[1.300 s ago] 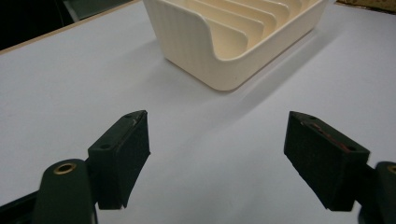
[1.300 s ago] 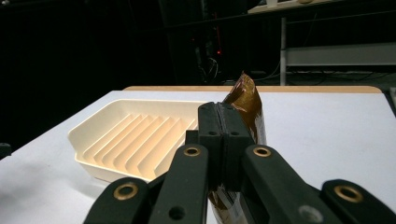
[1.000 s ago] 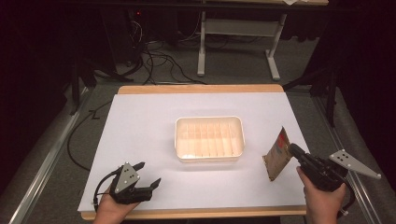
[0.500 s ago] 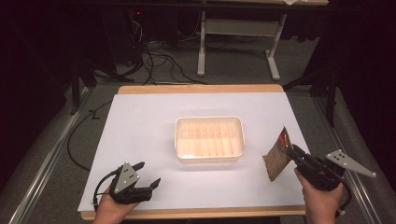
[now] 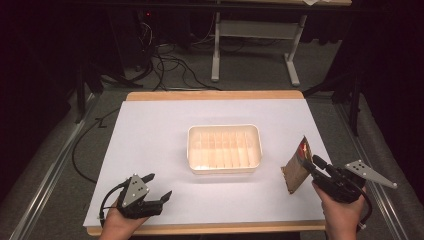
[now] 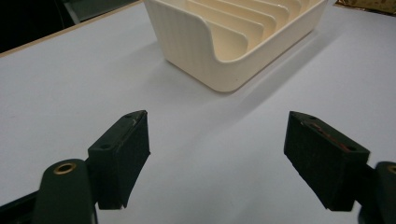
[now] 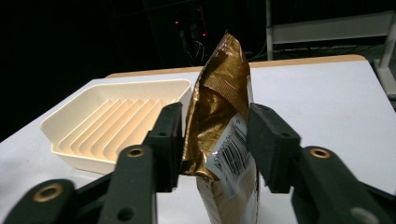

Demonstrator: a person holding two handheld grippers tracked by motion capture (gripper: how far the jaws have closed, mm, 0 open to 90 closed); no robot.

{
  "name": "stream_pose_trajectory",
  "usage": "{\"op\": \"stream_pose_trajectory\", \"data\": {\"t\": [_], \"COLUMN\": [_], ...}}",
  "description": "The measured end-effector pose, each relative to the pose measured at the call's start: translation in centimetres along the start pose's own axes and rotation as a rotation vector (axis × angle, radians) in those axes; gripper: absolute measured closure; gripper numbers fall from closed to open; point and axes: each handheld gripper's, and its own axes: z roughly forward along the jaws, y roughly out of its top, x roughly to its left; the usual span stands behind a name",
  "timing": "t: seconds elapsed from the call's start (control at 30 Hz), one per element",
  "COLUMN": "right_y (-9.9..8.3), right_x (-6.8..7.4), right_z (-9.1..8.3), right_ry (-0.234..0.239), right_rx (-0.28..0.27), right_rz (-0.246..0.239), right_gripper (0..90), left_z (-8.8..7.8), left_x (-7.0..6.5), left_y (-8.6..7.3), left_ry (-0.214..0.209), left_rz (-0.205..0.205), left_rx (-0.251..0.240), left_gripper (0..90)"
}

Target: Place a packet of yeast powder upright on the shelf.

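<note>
Right gripper view: gold foil pouch stands upright between the right gripper jaws, which have just been opening; gaps show either side, no clamp.
Pouch place: near the table's right edge, beside the ribbed tray.
Handling: light, crinkly, slippery, likely to topple; pinch the crimped top seam.
High view: left gripper rests near the front left corner, jaws apart, empty.
</note>
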Motion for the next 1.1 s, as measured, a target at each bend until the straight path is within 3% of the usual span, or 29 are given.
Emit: {"op": "stream_pose_trajectory", "data": {"t": [0.13, 0.3, 0.47, 0.5, 0.53, 0.57, 0.67, 0.93, 1.1], "right_y": [-0.2, -0.3, -0.5, -0.4, -0.4, -0.3, -0.4, -0.2, 0.2], "right_x": [0.3, 0.4, 0.4, 0.3, 0.3, 0.3, 0.2, 0.0, 0.7], "right_z": [0.2, 0.5, 0.7, 0.5, 0.5, 0.3, 0.1, -0.4, -0.7], "right_ry": [-0.001, -0.003, -0.027, -0.027, -0.027, -0.029, -0.027, 0.001, 0.005], "right_rx": [0.003, 0.015, 0.021, 0.01, 0.01, 0.002, -0.006, -0.055, -0.078], "right_rz": [-0.009, -0.015, -0.03, -0.032, -0.032, -0.037, -0.043, 0.004, 0.017], "right_gripper": [46.8, 50.6, 61.8, 72.2, 72.2, 80.1, 86.1, 88.5, 88.6], "left_z": [0.0, 0.0, -0.1, -0.1, -0.1, -0.1, -0.1, -0.1, -0.1], "left_x": [0.0, 0.1, 0.1, 0.1, 0.1, 0.1, 0.1, 0.1, 0.1], "left_y": [0.0, 0.0, 0.0, 0.0, 0.0, 0.0, 0.0, 0.0, 0.0], "left_ry": [0.0, 0.001, 0.001, 0.002, 0.002, 0.003, 0.003, 0.004, 0.003], "left_rz": [0.0, -0.001, -0.001, -0.001, -0.001, -0.001, -0.001, -0.001, -0.002], "left_rx": [0.0, -0.001, -0.002, -0.003, -0.003, -0.003, -0.003, -0.004, -0.004], "left_gripper": [22.8, 22.7, 22.8, 22.8, 22.8, 22.8, 22.8, 22.8, 22.8]}}
